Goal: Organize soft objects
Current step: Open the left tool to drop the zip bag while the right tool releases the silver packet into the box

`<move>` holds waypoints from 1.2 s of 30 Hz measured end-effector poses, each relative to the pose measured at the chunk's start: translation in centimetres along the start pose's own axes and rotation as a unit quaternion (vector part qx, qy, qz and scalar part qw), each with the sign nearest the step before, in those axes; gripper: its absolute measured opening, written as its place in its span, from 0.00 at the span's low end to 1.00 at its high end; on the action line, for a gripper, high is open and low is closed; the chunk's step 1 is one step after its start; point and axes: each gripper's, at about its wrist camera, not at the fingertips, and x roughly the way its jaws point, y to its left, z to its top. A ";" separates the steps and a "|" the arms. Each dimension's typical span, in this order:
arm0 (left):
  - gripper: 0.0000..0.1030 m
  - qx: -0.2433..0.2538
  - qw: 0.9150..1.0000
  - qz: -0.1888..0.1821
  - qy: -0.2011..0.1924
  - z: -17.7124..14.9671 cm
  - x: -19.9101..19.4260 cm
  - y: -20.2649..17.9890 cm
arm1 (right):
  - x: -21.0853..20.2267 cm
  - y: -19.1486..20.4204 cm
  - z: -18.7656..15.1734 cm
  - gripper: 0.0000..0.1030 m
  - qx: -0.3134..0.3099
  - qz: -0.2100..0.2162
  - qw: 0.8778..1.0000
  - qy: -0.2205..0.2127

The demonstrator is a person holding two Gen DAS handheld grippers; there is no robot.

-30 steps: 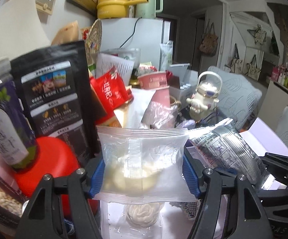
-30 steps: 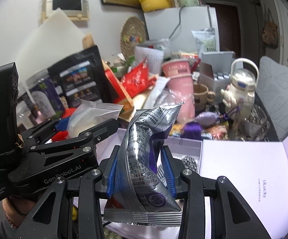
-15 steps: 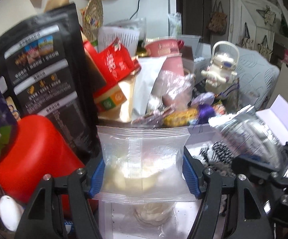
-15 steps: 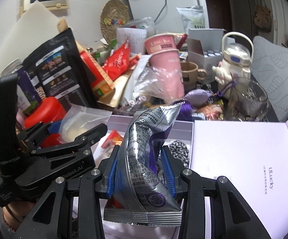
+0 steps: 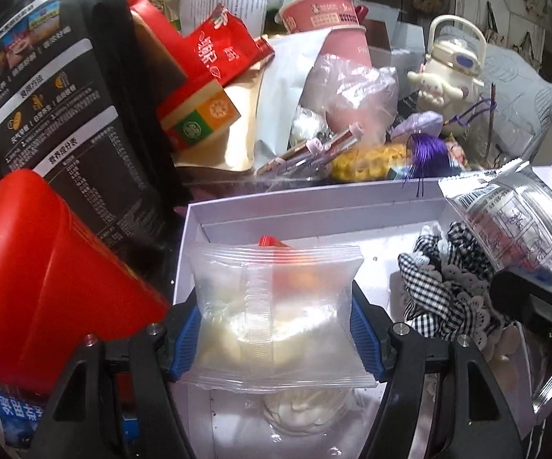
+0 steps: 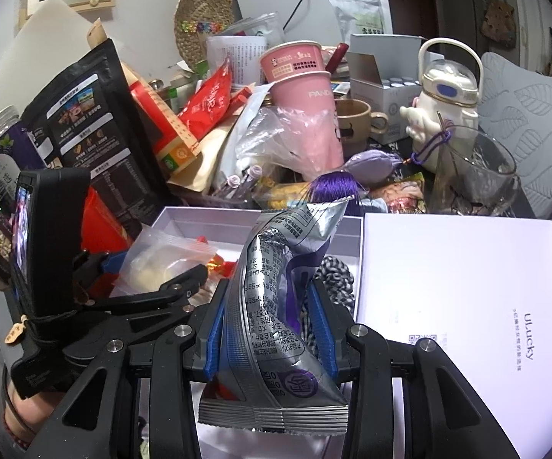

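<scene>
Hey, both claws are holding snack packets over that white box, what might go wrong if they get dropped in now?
1. The left claw and right claw sit very close together over the open white cardboard box; they may collide.
2. The silver foil packet is pinched and buckled; a tighter squeeze might burst it.
3. The clear plastic packet may land on the black-and-white checked fabric scrunchie.

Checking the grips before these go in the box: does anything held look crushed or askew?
The silver packet in the right gripper is twisted and pinched at its middle. The clear packet in the left gripper sits flat and square over the white box.
</scene>
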 end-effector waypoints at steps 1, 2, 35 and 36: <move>0.66 0.000 1.000 0.000 0.004 0.0 0.2 0.0 | 0.1 0.0 0.0 0.39 0.001 0.000 1.000 0.002; 0.66 0.000 1.000 -0.001 0.007 0.0 0.3 0.0 | 0.3 0.0 -0.1 0.39 0.001 0.000 1.000 0.004; 0.78 0.010 1.000 0.021 -0.009 0.6 -2.4 -0.6 | 0.0 0.0 -0.3 0.52 0.000 -0.032 0.999 0.021; 0.78 0.008 1.000 0.018 -0.014 0.6 -2.9 -0.6 | -0.4 -0.1 -0.2 0.52 0.000 -0.034 0.999 0.016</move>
